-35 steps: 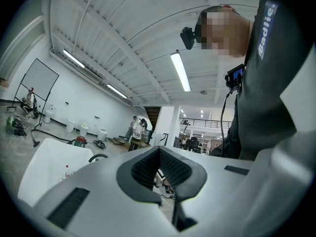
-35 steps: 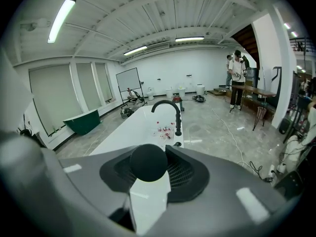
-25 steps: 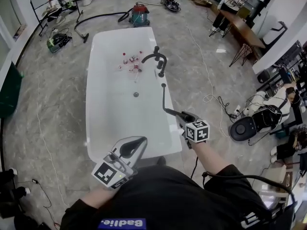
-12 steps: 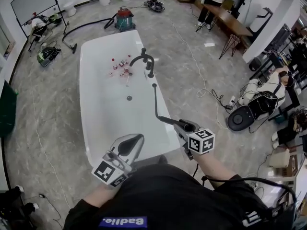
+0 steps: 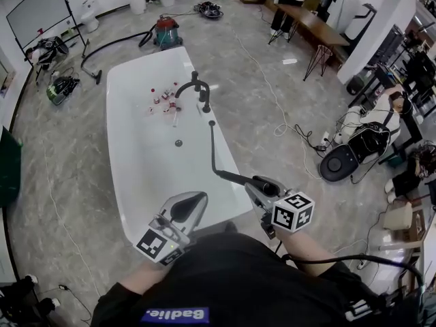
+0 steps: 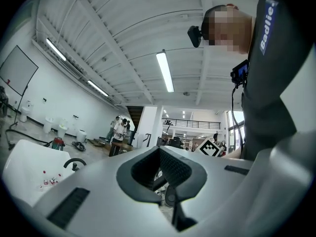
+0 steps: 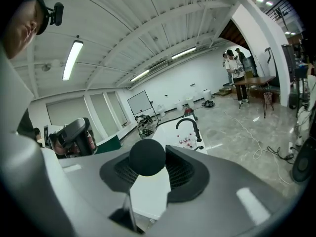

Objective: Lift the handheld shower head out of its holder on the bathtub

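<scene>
Shower head has risen in right hand-held gripper; small items lie in bathtub.

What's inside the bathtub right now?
A cluster of small red-and-white items near the black faucet, plus the drain. Part of the near end of the bathtub is covered by the left gripper.

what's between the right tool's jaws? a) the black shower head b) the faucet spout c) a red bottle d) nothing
a: the right tool is shut on the black shower head, its hose leading to the bathtub.
</scene>
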